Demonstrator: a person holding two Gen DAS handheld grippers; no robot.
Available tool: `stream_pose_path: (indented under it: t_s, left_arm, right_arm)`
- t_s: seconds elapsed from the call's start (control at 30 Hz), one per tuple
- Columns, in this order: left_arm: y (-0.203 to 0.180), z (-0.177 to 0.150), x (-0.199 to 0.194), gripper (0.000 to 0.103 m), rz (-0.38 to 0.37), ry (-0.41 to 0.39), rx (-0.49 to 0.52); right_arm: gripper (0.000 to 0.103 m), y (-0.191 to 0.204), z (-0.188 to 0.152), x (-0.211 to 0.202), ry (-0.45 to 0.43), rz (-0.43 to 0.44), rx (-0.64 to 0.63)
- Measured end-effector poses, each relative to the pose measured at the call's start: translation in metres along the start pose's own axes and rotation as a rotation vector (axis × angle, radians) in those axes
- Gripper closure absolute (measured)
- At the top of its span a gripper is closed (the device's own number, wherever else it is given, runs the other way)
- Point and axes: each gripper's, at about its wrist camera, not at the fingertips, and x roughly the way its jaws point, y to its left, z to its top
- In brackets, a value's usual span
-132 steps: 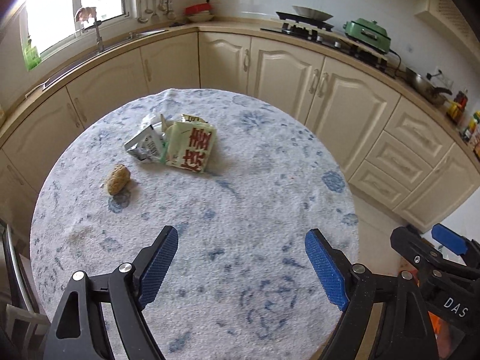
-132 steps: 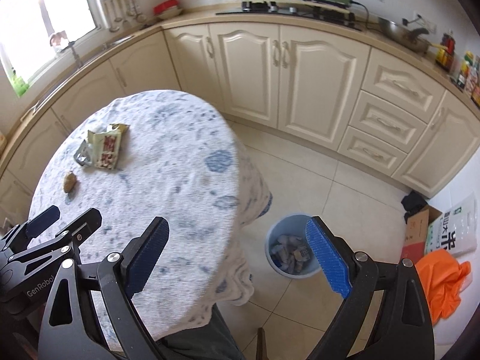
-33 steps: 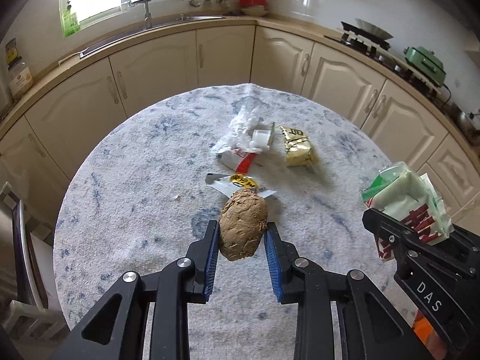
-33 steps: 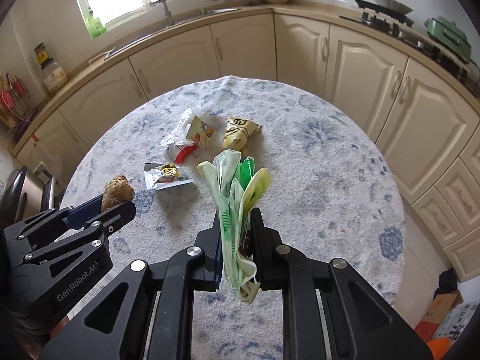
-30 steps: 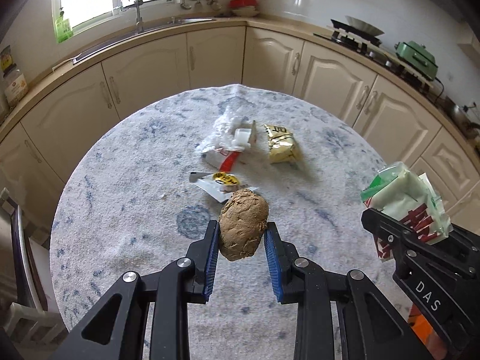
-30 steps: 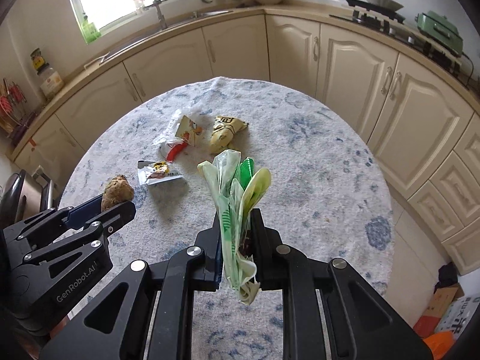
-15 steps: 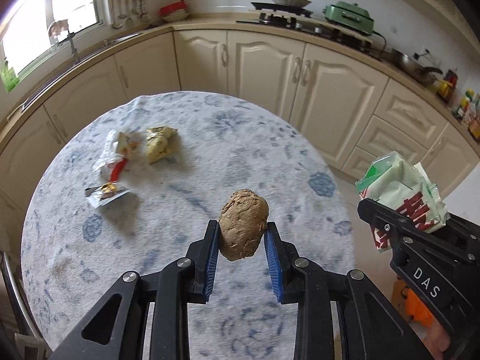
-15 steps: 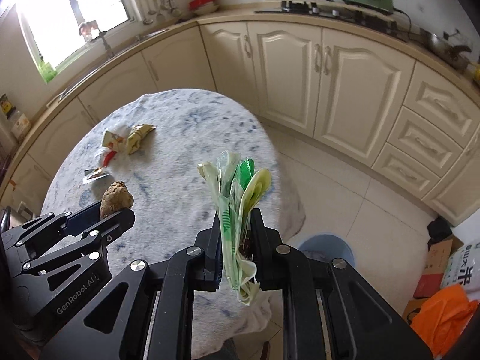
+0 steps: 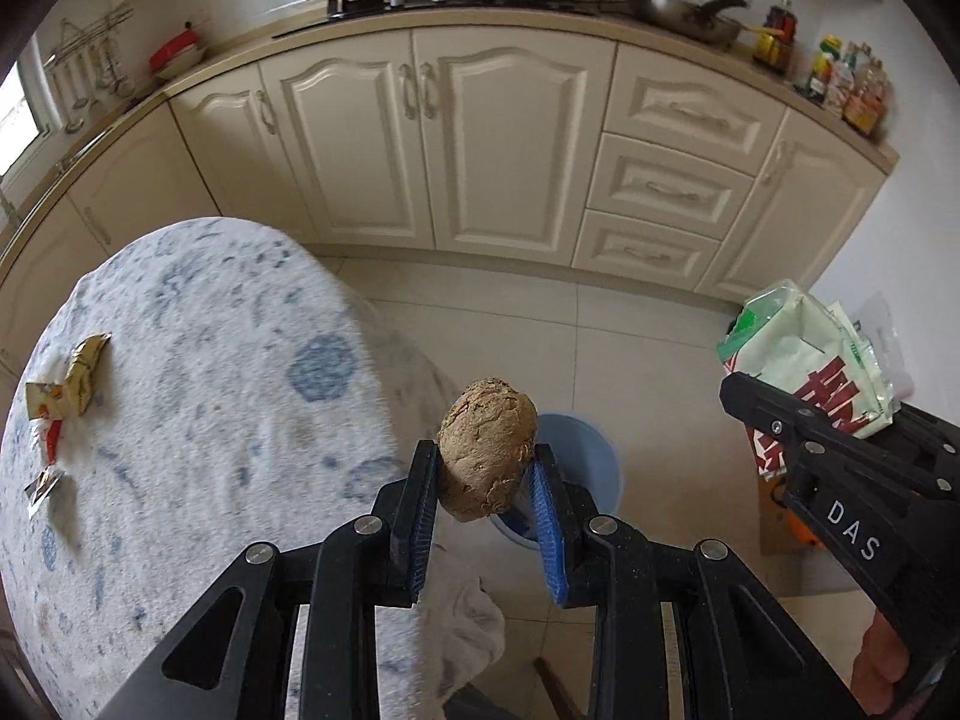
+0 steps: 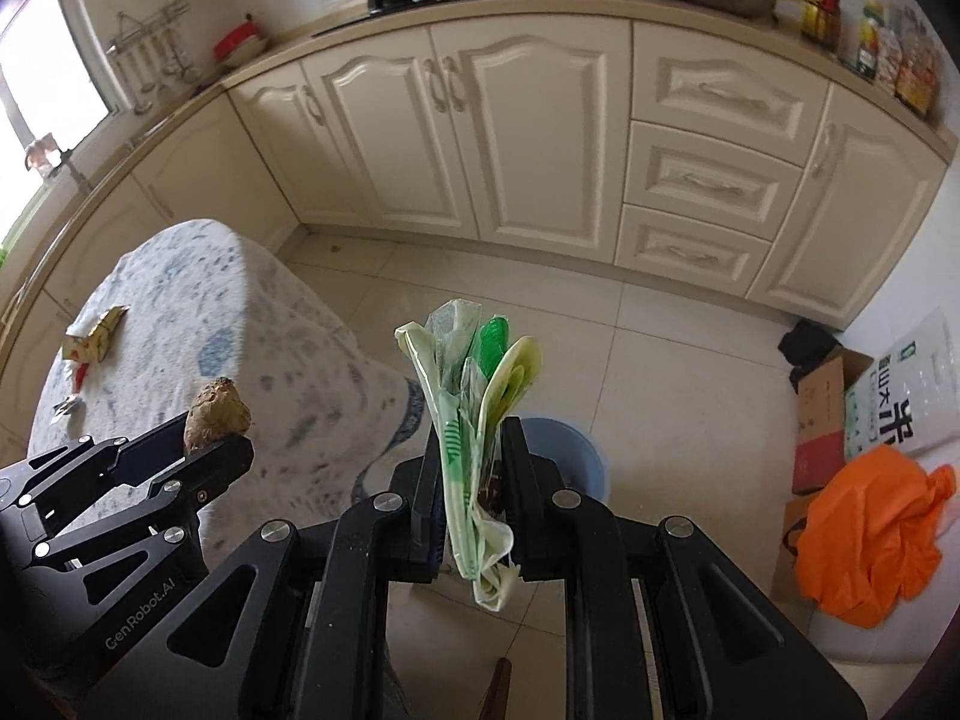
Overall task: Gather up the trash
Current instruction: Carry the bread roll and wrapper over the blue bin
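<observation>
Left gripper [image 9: 483,474] clamped on brown lumpy tuber [image 9: 486,447]: rough, dirt-coloured skin, oval, standing roughly upright between blue pads [image 9: 543,507], top half poking above fingertips. Same tuber [image 10: 216,414] seen from right wrist view at 9 o'clock, nipped at tip of left gripper [image 10: 213,447].

Right gripper [image 10: 471,480] closed tight on crumpled snack bag [image 10: 480,414]: pale green-white plastic, green stripes, translucent flap on top, squashed flat and standing on edge, lower end hanging below the black fingers. From left wrist view same bag [image 9: 810,360] at 3 o'clock, pale green with large red characters, held by right gripper [image 9: 774,414].

Blue trash bin [image 9: 591,468] on tiled floor, directly behind tuber, mostly hidden by it and the pads. In right view bin [image 10: 570,450] just behind bag, at 1 o'clock from fingertips.

Round table [image 9: 198,396] with blue-patterned white cloth at 9 o'clock. Still lying on it near far-left edge: yellow wrapper [image 9: 84,372], white-and-red wrapper [image 9: 45,414], small foil sachet [image 9: 42,486], all close together.

Orange bag [image 10: 870,534] and cardboard box [image 10: 822,420] on floor at 3 o'clock in right view.
</observation>
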Motion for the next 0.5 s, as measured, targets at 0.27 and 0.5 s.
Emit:
stream_pose_path:
  t_s: [0.27,0.5]
  left_arm:
    - [-0.045,0.021,0.053,0.077,-0.017,0.079,0.078]
    - [-0.058,0.044,0.099,0.077,-0.023,0.138,0.104]
  right_arm:
    - [0.088,-0.057,-0.008,0.019,0.042,-0.038,0.112]
    - [0.088,-0.082,-0.01,0.046,0.1,-0.051,0.166]
